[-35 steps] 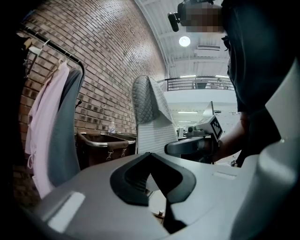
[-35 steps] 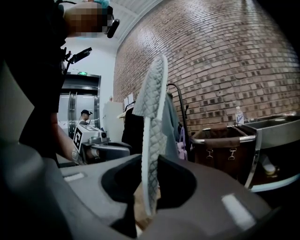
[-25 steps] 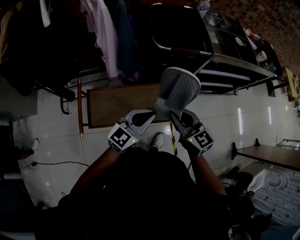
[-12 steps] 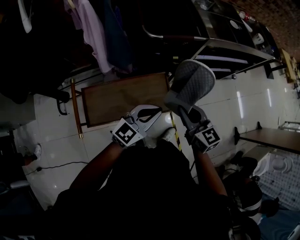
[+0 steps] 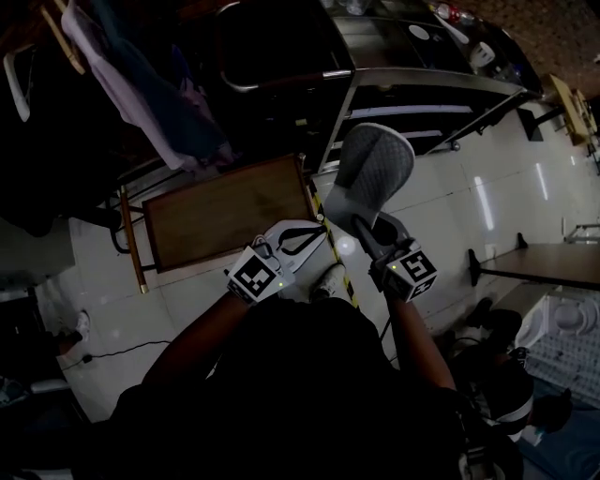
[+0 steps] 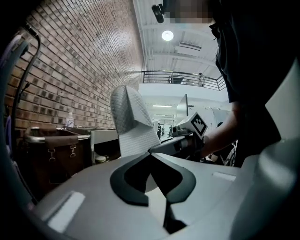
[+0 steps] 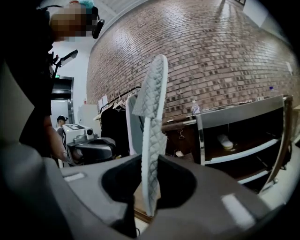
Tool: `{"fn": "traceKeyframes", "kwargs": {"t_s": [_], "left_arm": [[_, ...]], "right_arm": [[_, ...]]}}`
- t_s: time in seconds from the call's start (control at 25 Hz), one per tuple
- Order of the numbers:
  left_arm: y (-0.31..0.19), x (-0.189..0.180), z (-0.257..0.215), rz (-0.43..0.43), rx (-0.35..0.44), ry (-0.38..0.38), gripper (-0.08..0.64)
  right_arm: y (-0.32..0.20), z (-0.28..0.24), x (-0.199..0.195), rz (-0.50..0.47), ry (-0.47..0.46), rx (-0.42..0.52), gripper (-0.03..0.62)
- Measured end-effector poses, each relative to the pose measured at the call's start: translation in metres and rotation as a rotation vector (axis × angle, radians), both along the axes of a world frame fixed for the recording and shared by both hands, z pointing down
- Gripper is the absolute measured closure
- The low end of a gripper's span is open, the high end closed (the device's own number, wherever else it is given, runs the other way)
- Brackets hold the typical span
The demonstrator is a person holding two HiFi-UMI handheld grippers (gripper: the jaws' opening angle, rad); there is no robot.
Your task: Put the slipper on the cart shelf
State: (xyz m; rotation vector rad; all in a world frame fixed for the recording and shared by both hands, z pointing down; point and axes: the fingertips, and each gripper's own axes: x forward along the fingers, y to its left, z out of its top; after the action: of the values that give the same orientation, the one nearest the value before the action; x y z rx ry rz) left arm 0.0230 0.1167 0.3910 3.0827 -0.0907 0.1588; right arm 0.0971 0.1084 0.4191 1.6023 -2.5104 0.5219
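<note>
A grey quilted slipper [image 5: 373,171] stands upright in the air, and my right gripper [image 5: 363,228] is shut on its lower end. In the right gripper view the slipper [image 7: 153,136] shows edge-on, clamped between the two jaws. My left gripper [image 5: 317,232] hovers just left of it, shut with nothing held; in its own view the left gripper [image 6: 150,154] has its tips meeting, with the slipper [image 6: 131,123] beyond them. The metal cart [image 5: 427,89] with its shelves [image 7: 243,145] stands directly ahead of the slipper.
A white shoe [image 7: 226,140] lies on a cart shelf. Bottles [image 5: 448,13] stand on the cart's top. A wooden board [image 5: 223,212] lies at the left, under hanging clothes [image 5: 141,98]. A yellow-black strip [image 5: 339,272] crosses the floor. A dark table [image 5: 544,267] sits at the right.
The view has swung so the cart now lies straight ahead of the raised slipper, and the wooden board has slid left. Both grippers keep their stance; the slipper stays held.
</note>
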Motion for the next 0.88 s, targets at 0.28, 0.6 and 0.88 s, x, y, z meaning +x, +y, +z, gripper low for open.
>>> {"fn": "traceKeyframes", "kwargs": {"t_s": [0.28, 0.6, 0.88], "left_arm": [[0.022, 0.084, 0.001, -0.021, 0.003, -0.029, 0.558], [0.035, 0.144, 0.007, -0.028, 0.016, -0.073, 0.558], [0.012, 0.158, 0.02, -0.013, 0.012, -0.072, 0.558]], "right_arm": [[0.027, 0.021, 0.064, -0.112, -0.006, -0.055, 0.526], [0.032, 0.033, 0.118, -0.163, -0.019, -0.08, 0.527], [0.014, 0.049, 0.131, -0.152, -0.036, -0.117, 0.526]]}}
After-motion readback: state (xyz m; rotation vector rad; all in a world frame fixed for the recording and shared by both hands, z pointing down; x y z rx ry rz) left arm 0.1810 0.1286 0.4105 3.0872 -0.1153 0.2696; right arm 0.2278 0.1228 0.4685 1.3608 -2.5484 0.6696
